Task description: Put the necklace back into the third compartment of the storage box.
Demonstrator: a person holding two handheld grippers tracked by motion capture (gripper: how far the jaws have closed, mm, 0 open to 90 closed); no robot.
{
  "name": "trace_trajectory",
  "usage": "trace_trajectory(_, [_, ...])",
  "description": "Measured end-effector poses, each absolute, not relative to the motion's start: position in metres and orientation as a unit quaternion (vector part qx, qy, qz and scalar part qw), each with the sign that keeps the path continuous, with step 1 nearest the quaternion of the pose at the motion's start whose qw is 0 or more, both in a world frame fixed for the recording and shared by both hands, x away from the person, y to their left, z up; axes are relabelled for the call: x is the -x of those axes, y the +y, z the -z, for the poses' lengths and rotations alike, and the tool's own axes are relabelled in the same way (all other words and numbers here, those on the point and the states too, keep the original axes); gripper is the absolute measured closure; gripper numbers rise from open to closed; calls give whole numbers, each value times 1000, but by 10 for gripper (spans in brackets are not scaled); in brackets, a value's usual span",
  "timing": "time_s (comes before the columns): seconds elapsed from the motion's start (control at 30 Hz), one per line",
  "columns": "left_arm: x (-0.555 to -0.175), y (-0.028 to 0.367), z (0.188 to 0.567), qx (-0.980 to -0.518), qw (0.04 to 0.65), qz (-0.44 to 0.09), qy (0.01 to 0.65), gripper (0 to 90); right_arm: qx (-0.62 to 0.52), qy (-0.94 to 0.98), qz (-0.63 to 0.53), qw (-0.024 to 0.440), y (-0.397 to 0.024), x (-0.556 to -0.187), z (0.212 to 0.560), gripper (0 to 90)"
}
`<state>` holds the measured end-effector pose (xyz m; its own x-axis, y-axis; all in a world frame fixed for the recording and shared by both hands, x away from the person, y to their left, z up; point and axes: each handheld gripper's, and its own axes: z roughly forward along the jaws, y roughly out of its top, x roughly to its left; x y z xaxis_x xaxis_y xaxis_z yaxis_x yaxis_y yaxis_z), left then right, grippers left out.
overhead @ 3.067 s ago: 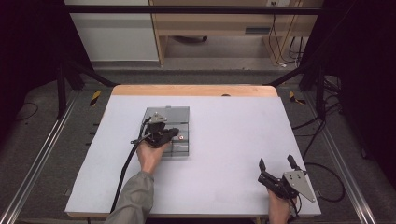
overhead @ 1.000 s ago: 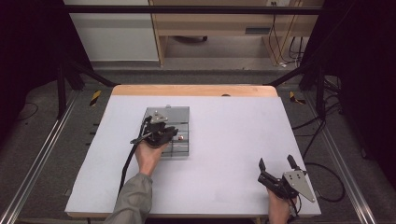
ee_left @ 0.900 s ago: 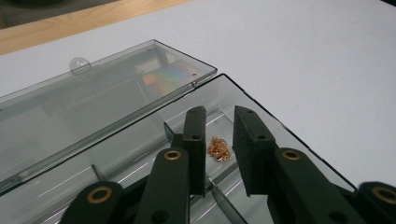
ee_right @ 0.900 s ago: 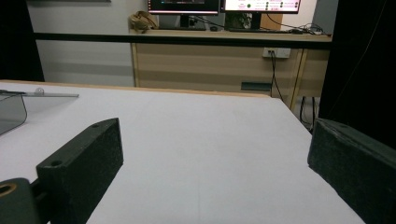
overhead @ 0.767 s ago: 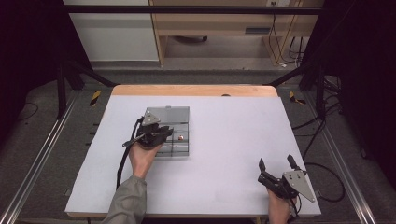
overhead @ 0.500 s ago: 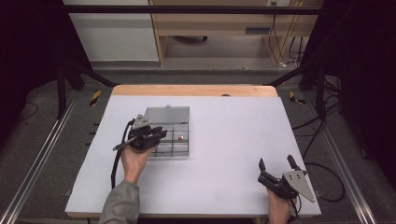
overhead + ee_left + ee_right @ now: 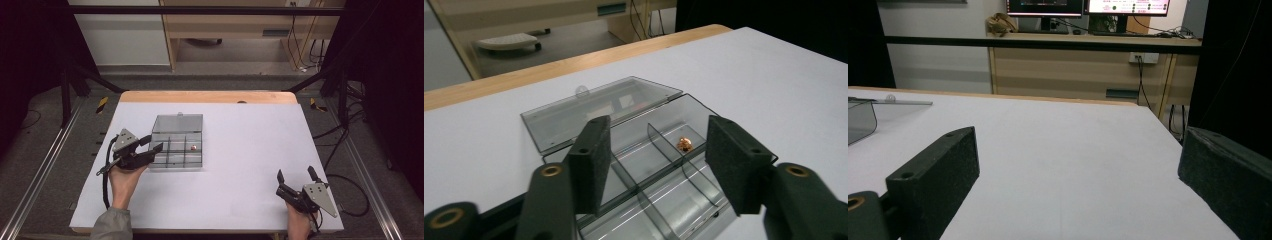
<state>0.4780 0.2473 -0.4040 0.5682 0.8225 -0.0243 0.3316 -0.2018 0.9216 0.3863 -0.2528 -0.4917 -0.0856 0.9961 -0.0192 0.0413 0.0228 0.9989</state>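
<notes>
The left gripper (image 7: 152, 143) hangs just off the left edge of the compartment box (image 7: 177, 148), jaws parted after just opening, nothing between them; the right gripper (image 7: 295, 175) rests wide open and empty, well apart, on the surface (image 7: 250, 150). Ahead of the left jaws, the small copper bead (image 7: 684, 144) lies in a far compartment. It looks light, hard and prone to roll, so pinch it squarely across its middle; the thin clear box likely slides easily.

Bead (image 7: 193, 147) too small to identify
</notes>
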Motion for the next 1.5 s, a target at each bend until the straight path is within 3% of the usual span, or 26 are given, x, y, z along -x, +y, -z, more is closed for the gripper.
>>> trace_trajectory(0.43, [-451,284,419,-693,502,-285,432,208,-483,537,-505,473,-253,-386,492,34])
trace_trajectory(0.77, [-422,319,444,-626,522,-348,463,63,-483,537,-505,473,-253,-386,492,33])
trace_trajectory(1.5, [-399,333,468,-596,522,-378,480,60,-483,536,-506,473,-252,-386,492,34])
